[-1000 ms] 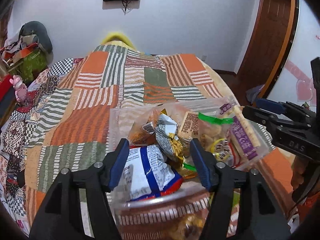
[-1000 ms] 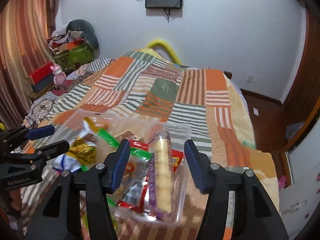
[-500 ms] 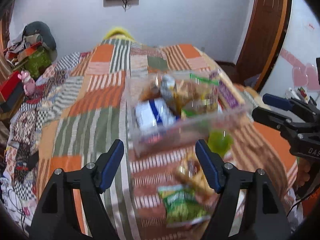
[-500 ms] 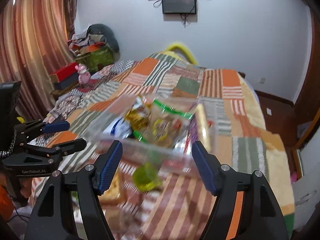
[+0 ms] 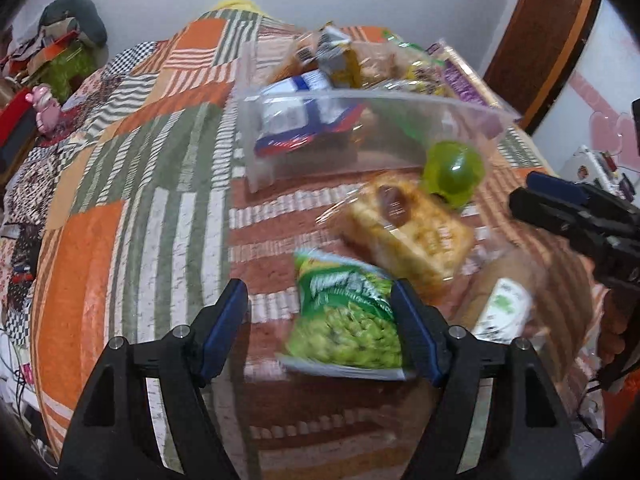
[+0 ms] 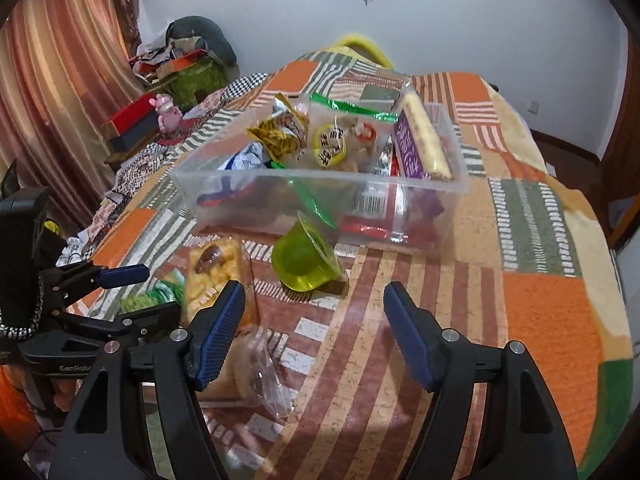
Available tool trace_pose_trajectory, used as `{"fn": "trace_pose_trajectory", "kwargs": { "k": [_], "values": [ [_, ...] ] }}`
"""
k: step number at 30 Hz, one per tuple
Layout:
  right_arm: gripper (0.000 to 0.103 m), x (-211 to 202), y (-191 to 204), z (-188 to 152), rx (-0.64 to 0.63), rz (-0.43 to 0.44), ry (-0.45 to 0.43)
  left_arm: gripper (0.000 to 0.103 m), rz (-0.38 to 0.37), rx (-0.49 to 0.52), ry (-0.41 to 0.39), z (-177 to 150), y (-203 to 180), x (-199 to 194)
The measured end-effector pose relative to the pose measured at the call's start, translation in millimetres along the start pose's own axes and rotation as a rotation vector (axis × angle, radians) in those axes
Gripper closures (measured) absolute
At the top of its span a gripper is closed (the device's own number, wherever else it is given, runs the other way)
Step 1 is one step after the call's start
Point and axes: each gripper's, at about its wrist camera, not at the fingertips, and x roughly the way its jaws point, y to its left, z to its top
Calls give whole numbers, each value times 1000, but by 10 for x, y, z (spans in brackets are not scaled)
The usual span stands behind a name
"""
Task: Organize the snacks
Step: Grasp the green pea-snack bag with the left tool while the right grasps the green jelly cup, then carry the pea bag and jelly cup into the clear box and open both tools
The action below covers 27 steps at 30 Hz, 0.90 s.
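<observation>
A clear plastic bin (image 6: 256, 176) (image 5: 400, 100) holding several snack packs sits on the patchwork bed. In front of it lie a green jelly cup (image 6: 302, 258) (image 5: 454, 172), a clear-wrapped yellow pastry (image 5: 404, 226) (image 6: 218, 272), a green pea bag (image 5: 348, 316) (image 6: 154, 294) and a brown pack with a white label (image 5: 500, 304). My left gripper (image 5: 320, 332) is open, low over the pea bag, which lies between its fingers. My right gripper (image 6: 314, 332) is open and empty, short of the jelly cup.
The patchwork quilt (image 6: 540, 280) covers the whole bed. A crumpled clear wrapper (image 6: 260, 376) lies by my right gripper's left finger. Boxes, a pink toy (image 6: 166, 114) and clutter stand past the left bed edge. A wooden door (image 5: 548, 36) is at the right.
Both grippers have pulled back from the bin and dropped low. The loose snacks in front of the bin have come into view. The left gripper now straddles the pea bag.
</observation>
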Motion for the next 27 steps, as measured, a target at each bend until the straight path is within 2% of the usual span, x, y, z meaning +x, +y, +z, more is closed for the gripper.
{"fn": "trace_pose_trajectory", "kwargs": {
  "k": [4, 10, 12, 14, 15, 21, 27],
  "values": [
    [34, 87, 30, 44, -20, -9, 11, 30, 13, -40, 5, -33, 159, 71],
    [34, 308, 48, 113, -43, 2, 55, 54, 11, -42, -5, 53, 287, 128],
    [37, 395, 55, 125, -44, 9, 78, 55, 18, -30, -16, 53, 287, 145],
    [51, 463, 62, 120, -45, 10, 102, 57, 26, -16, -31, 42, 270, 135],
    [53, 483, 52, 116, -48, 11, 107, 57, 33, -6, -42, 32, 254, 115],
    [61, 407, 70, 87, -68, -6, 73, 59, 39, -6, -62, 51, 254, 44],
    [65, 249, 25, 129, -48, 4, 38, 59, 39, -14, -119, 156, 246, -178]
  ]
}}
